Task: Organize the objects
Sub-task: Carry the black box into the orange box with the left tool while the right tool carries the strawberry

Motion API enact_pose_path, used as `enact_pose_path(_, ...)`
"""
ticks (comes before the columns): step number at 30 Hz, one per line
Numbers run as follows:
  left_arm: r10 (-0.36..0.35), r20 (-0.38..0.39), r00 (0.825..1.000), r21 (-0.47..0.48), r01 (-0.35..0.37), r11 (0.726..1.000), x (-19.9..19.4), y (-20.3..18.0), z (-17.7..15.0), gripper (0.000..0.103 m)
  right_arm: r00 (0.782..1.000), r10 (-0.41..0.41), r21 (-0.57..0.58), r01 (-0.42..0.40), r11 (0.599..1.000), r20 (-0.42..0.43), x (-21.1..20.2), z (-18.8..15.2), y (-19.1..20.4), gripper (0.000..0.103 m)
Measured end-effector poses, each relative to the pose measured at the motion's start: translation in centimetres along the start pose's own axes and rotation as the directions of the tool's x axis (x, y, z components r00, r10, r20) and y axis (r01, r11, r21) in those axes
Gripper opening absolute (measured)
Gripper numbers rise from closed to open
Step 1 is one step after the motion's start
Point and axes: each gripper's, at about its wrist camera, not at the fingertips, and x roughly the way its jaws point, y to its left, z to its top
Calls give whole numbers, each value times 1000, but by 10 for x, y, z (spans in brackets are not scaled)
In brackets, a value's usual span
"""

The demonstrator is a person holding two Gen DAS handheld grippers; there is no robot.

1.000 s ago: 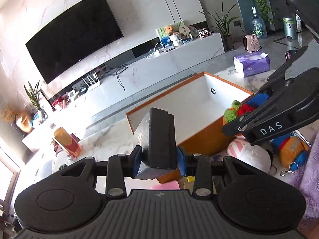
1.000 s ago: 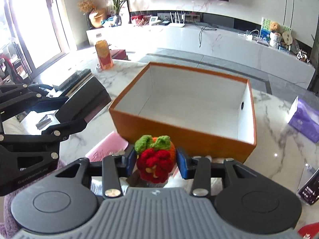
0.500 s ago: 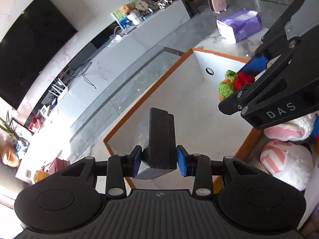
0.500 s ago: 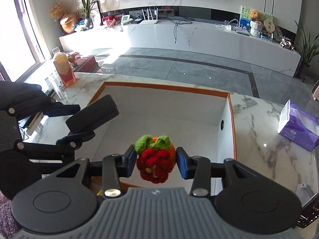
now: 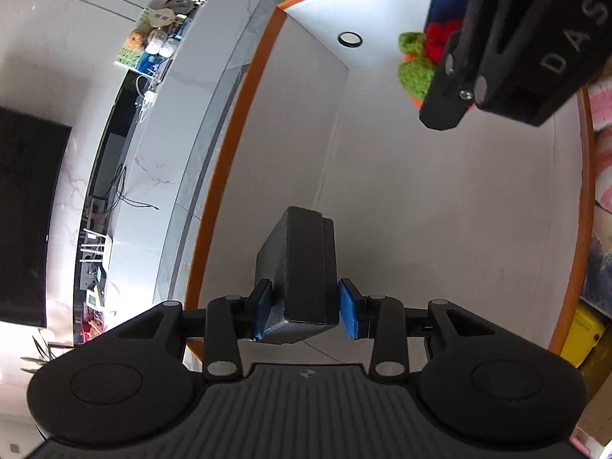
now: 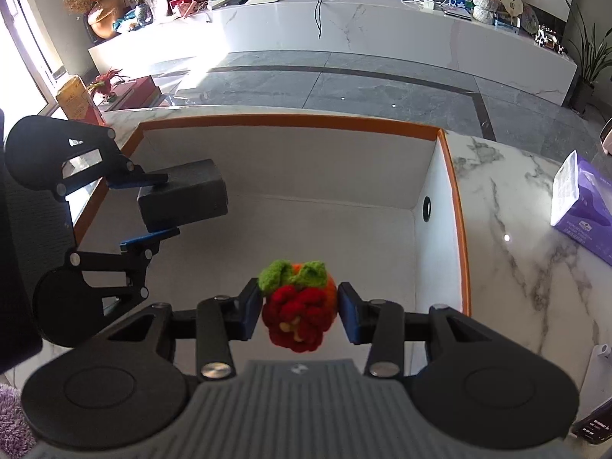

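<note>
Gripping a black box [image 5: 302,267] between clenched blue pads, left gripper [image 5: 302,311] held over the open bin [image 6: 457,206], near its left wall. Clamping a crochet toy [image 6: 300,306], right gripper [image 6: 300,311] poised above the bin's near edge. Tissue box [image 6: 581,206] on marble [image 6: 516,267], right of bin.

Each camera rides just behind its own gripper's fingers, looking forward and down into the open orange cardboard box with white inside walls [image 5: 440,199] — the left view tilted, close over the floor, the right view level, facing the long white marble TV counter [image 6: 344,26]. Both share the box interior [image 6: 325,206].
</note>
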Motion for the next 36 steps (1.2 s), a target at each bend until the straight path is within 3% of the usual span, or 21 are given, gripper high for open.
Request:
enact_pose_path(6, -35, -16, 999, 93, 36, 995, 18, -13, -11, 44, 1000, 7, 3, -7, 1000, -19, 6, 1, -3, 45)
enact_pose_path(13, -110, -57, 992, 33, 112, 993, 29, -5, -19, 47, 999, 18, -1, -18, 1000, -38, 10, -1, -2, 45)
enact_pose_path(15, -135, -49, 990, 14, 136, 991, 28, 1, -20, 62, 999, 21, 0, -22, 1000, -46, 12, 0, -1, 45)
enact_pose_path(19, -156, -20, 988, -33, 156, 987, 20, 10, -21, 71, 998, 23, -4, -23, 1000, -51, 12, 1, 0, 45)
enact_pose_path(24, -151, -46, 987, -147, 143, 979, 26, 23, -16, 71, 998, 34, -6, -35, 999, -60, 14, 5, 2, 45)
enact_pose_path(26, -145, -58, 988, -143, 135, 980, 30, 23, -13, 71, 997, 39, -8, -40, 999, -62, 14, 4, 4, 45)
enact_pose_path(29, -80, -106, 991, -99, 70, 993, 39, 20, -11, 70, 997, 42, -12, -43, 999, -67, 13, 3, 6, 45)
enact_pose_path(36, -24, -164, 986, -189, -7, 982, 46, 28, -13, 65, 996, 32, -11, -33, 999, -86, 18, 3, 3, 45)
